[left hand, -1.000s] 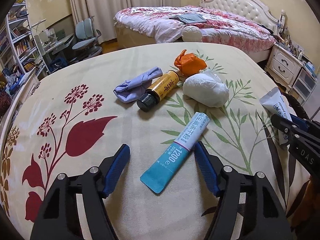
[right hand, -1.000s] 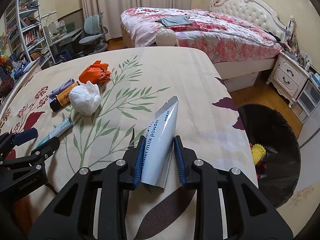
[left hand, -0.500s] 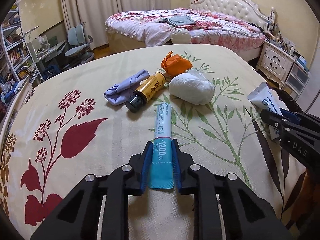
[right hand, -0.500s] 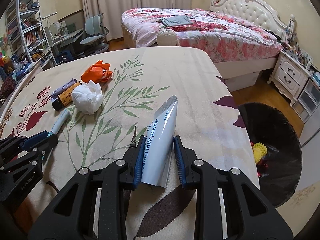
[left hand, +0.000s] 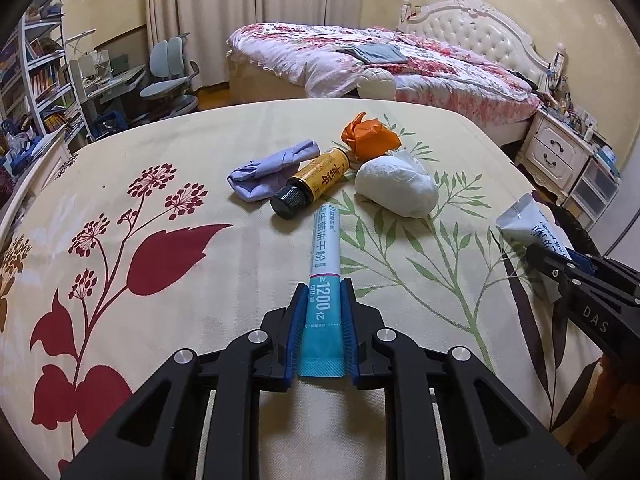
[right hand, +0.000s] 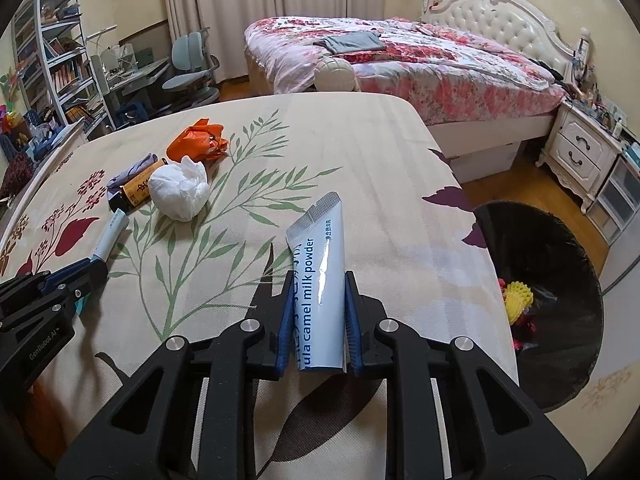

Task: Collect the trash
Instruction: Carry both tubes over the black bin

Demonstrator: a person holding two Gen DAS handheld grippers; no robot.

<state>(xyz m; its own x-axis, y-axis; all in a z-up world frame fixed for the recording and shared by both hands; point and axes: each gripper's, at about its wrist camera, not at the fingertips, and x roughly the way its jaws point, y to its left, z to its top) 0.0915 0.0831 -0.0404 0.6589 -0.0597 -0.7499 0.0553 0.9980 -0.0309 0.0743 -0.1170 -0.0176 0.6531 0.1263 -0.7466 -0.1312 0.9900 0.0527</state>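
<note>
The left gripper (left hand: 322,294) was clenched on a slim teal-and-white sachet (left hand: 325,280) above the floral tablecloth (left hand: 160,184). The right gripper (right hand: 316,285) grasped a white-and-blue milk powder packet (right hand: 320,280) near the black trash bin (right hand: 560,280).

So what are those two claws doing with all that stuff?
They are picking up trash. The left claw is shut on a teal sachet, and the right claw is shut on a white sachet. A bin waits on the right. A bottle, orange wad, white wad and purple wad lie on the tablecloth.
</note>
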